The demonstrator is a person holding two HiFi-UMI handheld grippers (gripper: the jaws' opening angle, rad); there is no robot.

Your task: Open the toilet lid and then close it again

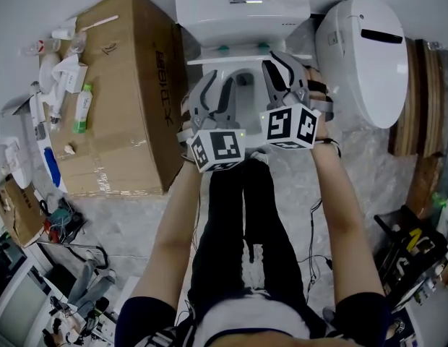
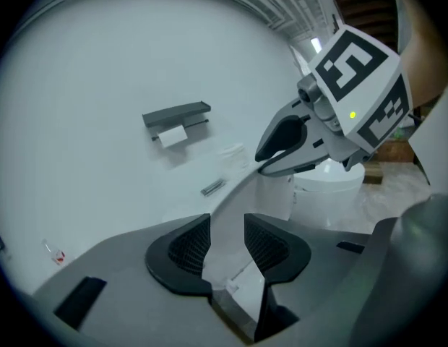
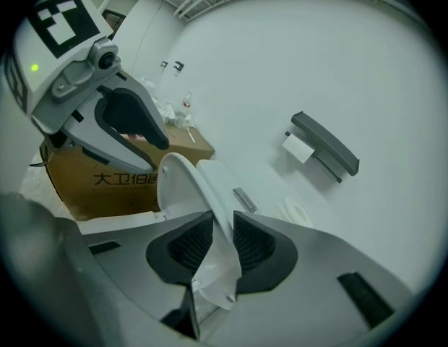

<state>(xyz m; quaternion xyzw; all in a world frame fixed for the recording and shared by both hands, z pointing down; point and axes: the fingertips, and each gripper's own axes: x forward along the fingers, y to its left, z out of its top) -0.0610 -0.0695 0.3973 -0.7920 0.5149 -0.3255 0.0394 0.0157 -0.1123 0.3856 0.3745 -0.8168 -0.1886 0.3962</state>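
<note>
left tongs (image 2: 225,231): wide, lid (image 2: 235,194) loose between them.
right tongs (image 3: 222,231): pinching the lid edge.
do well: right side alone likely carries it; swing slowly, don't let it drop.

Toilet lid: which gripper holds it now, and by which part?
The right gripper clamps the toilet lid by its rim; the left gripper stands open around it.
</note>
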